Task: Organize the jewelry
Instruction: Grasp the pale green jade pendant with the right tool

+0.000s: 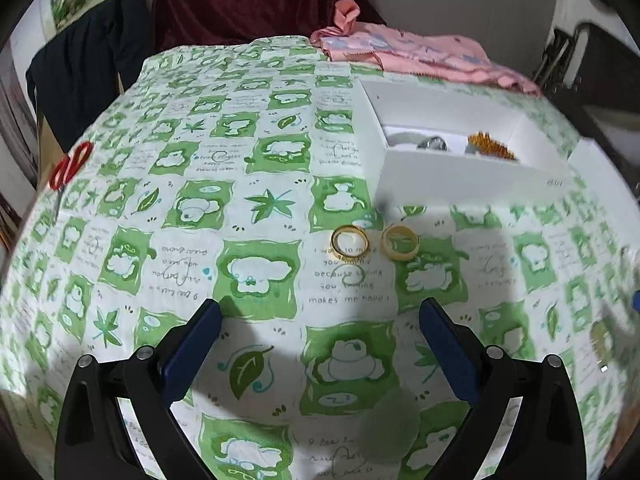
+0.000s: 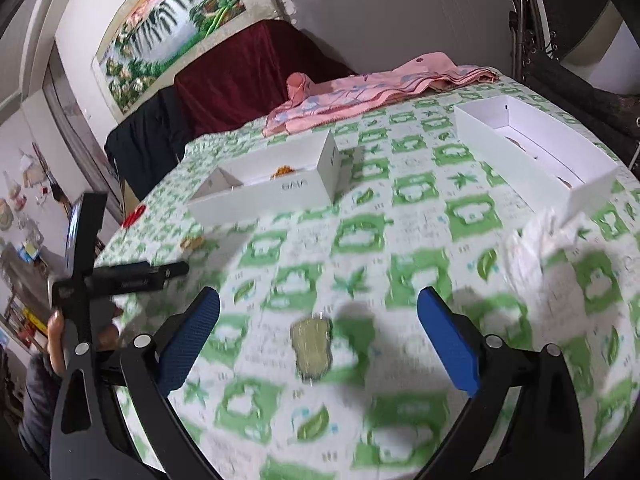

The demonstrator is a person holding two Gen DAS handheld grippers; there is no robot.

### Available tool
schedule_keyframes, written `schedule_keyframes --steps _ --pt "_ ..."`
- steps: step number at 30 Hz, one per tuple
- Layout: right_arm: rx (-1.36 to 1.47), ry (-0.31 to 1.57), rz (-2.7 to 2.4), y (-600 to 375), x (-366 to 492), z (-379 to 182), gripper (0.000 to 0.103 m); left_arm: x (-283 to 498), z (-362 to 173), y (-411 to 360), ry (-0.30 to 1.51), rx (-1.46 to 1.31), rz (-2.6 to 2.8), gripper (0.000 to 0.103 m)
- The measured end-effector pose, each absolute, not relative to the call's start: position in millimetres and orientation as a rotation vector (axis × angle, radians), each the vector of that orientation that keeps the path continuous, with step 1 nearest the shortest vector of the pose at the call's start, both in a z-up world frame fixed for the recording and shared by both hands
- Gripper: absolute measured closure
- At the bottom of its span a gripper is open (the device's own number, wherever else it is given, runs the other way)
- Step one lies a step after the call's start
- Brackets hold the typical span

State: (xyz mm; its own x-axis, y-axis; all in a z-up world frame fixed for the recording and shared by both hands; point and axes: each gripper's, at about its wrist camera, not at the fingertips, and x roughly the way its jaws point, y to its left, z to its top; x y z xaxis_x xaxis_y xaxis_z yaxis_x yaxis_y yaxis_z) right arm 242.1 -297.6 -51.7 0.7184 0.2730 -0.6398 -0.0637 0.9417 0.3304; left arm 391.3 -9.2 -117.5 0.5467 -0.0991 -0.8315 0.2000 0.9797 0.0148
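Fingers of left gripper (image 1: 320, 312) and right gripper (image 2: 319, 308) spread wide, empty; bare tablecloth (image 1: 256, 160) around two gold rings (image 1: 376, 242).

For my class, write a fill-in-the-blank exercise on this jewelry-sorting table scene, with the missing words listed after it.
1. The two gold rings lie side by side on the ____ and white tablecloth.
2. The scissors at the table edge have ____ handles.
3. The left gripper is ____, holding nothing.
4. The cloth heaped behind the white box is ____.

Missing words: green; red; open; pink
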Motion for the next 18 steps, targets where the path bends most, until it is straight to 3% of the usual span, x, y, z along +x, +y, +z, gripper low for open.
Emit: schedule_keyframes --steps 2,7,18 --pt "0.257 0.759 0.185 -292 235 -51 0.012 392 -118 -8 0.979 0.104 -0.180 0.005" --pt "0.141 0.821 0.170 -276 230 -57 0.034 391 -118 -7 0.977 0.104 -0.182 0.005" --pt "0.007 0.927 0.124 -254 243 -73 0.049 390 -118 -7 0.975 0.107 -0.188 0.005"
